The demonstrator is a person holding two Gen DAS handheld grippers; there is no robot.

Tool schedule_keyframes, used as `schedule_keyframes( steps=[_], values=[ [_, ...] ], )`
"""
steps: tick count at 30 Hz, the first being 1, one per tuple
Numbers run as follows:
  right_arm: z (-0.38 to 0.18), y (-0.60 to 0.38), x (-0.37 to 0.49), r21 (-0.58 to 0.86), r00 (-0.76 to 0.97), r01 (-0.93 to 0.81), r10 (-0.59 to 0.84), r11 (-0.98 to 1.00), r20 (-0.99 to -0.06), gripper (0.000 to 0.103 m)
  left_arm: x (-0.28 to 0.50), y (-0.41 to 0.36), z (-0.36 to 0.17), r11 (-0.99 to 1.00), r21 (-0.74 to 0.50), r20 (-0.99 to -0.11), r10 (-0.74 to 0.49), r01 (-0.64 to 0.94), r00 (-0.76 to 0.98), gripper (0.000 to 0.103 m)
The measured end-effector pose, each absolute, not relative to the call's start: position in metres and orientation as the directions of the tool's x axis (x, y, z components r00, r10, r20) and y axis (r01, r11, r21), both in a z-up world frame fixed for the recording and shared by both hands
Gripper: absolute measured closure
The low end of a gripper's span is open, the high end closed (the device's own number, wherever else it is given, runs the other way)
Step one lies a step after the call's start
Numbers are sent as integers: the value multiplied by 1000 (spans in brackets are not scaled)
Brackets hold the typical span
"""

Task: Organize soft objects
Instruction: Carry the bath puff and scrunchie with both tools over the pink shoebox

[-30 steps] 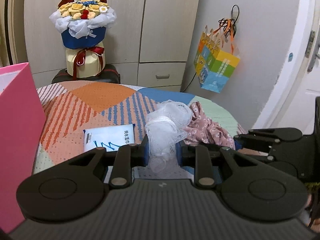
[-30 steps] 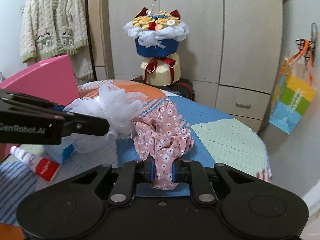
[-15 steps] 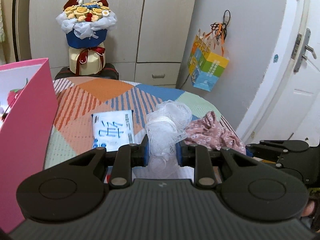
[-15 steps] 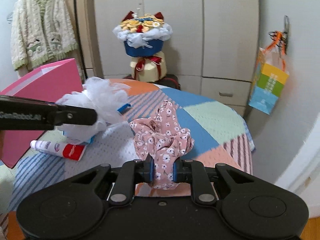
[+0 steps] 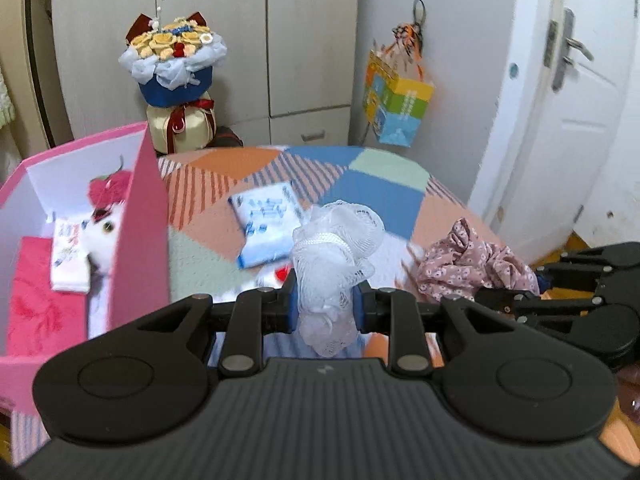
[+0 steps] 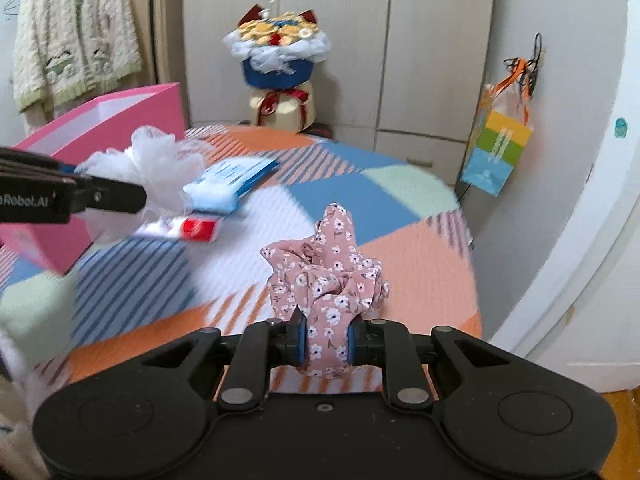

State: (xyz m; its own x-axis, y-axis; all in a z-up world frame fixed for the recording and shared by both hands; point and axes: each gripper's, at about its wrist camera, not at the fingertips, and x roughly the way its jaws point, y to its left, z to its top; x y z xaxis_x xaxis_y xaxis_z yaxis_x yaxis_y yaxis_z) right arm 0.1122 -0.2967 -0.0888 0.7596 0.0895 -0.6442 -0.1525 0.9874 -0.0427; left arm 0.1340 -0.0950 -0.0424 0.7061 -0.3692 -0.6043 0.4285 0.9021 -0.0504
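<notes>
Left wrist: left claw clamped on white mesh pouf; right claw clamps floral scrunchie.

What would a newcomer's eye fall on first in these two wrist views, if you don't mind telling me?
Probably the two soft things held up over the patchwork bedspread: a white mesh bath puff clamped in the left gripper and a pink floral scrunchie clamped in the right gripper. Next, the open pink box at the left, and the bouquet by the wardrobe.
</notes>
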Motion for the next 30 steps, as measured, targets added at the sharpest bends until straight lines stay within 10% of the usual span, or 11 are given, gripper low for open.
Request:
schedule_keyframes(
  steps=[13, 30],
  values=[
    [-48, -239, 39, 3, 710, -350, 267, 937, -651, 81, 78, -10, -36, 861, -180, -716, -446, 476, 537, 78],
    [34, -133, 34, -89, 696, -626, 503, 775, -513, 81, 54, 82, 40, 900, -203, -569, -429, 385, 701, 77]
  ],
)
